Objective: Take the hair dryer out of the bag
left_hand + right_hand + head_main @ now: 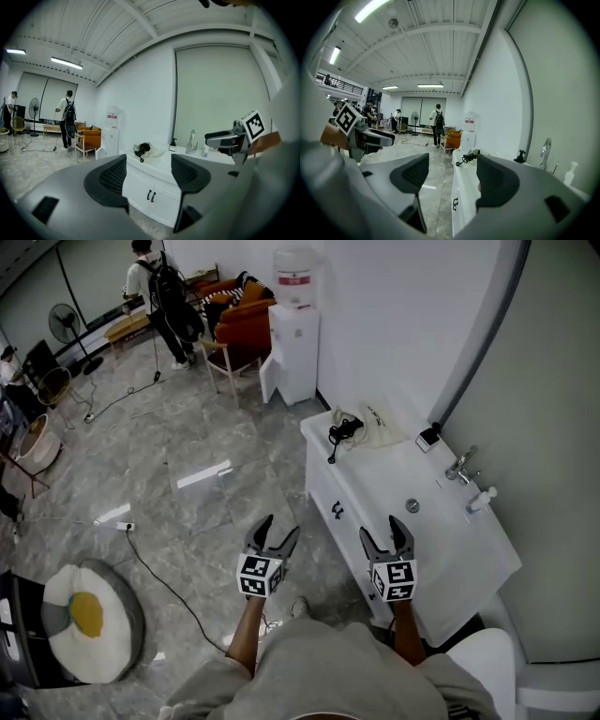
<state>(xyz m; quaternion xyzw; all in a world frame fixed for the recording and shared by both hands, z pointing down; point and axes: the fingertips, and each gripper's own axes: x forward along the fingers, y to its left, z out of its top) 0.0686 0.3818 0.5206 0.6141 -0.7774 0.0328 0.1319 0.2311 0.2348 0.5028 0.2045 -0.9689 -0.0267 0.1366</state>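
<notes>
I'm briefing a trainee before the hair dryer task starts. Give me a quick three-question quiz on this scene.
1. True or false: the left gripper is holding the hair dryer.
2. Where does the bag lie? A) on the counter, at the end by the water dispenser; B) on the floor; C) on an orange chair.
3. Fill in: the jaws of the right gripper stand ___, with nothing between them.
Key: 1 false; 2 A; 3 apart.
</notes>
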